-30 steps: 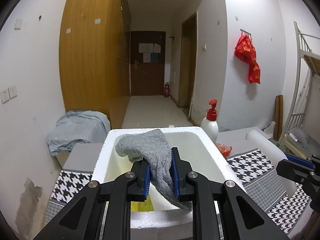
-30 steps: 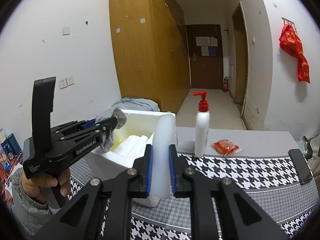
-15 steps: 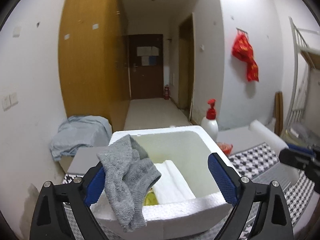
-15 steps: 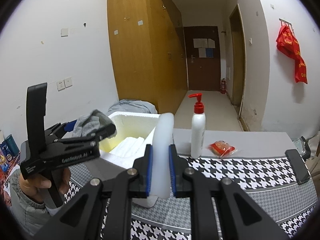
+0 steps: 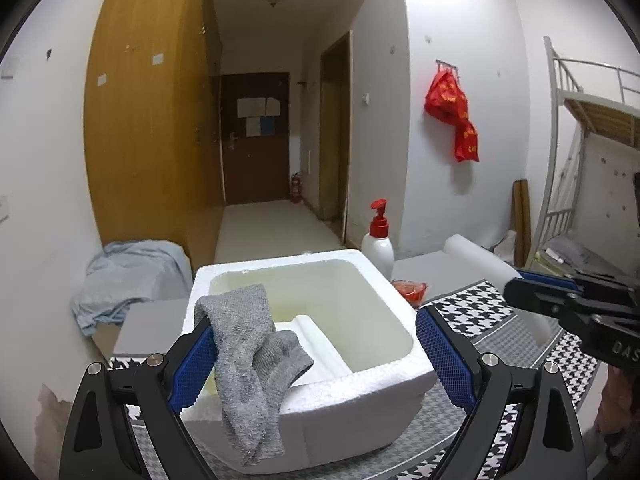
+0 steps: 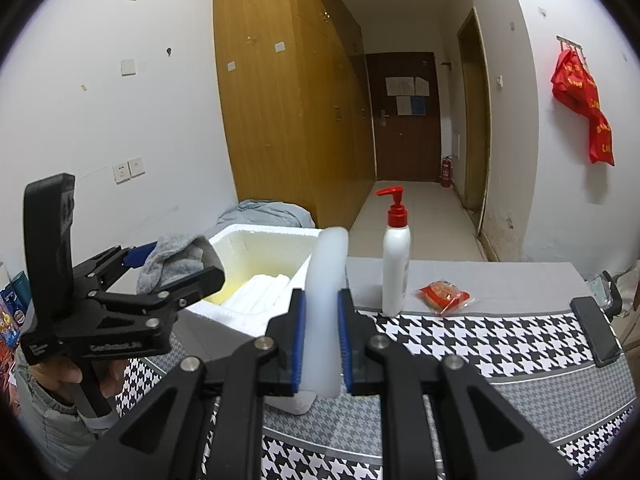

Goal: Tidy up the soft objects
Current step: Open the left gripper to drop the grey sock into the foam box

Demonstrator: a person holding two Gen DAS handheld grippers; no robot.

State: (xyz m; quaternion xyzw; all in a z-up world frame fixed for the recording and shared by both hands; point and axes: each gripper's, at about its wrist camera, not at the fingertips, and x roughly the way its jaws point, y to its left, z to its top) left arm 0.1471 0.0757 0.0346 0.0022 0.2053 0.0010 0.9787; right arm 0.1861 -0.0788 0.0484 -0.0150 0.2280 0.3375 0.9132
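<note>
Left wrist view. Left gripper [image 5: 316,346]: jaws spread wide, having just been opening; nothing pinched. Grey sock [image 5: 250,364] clings to the left blue pad and drapes over the near rim of the white foam box [image 5: 376,392] — released, judged, so that it drops in with the folded white cloth [image 5: 320,344] already inside. Sock's long axis runs roughly vertical in frame: cuff end up above the box interior, lower end hanging down the outside front wall, a fold bulging right. Not yet inside; likely needs a nudge.

Right wrist view. Right gripper [image 6: 322,346]: jaws closed narrowly on a white foam roll [image 6: 326,300], pads pressing both sides. Roll stands on end, long axis near vertical, leaning slightly right at the top — held clear, probably awaiting its turn. The box sits just behind it on the houndstooth cloth [image 6: 480,344]; pump bottle [image 6: 396,264] and a red packet [image 6: 444,296] stand apart to the right.
</note>
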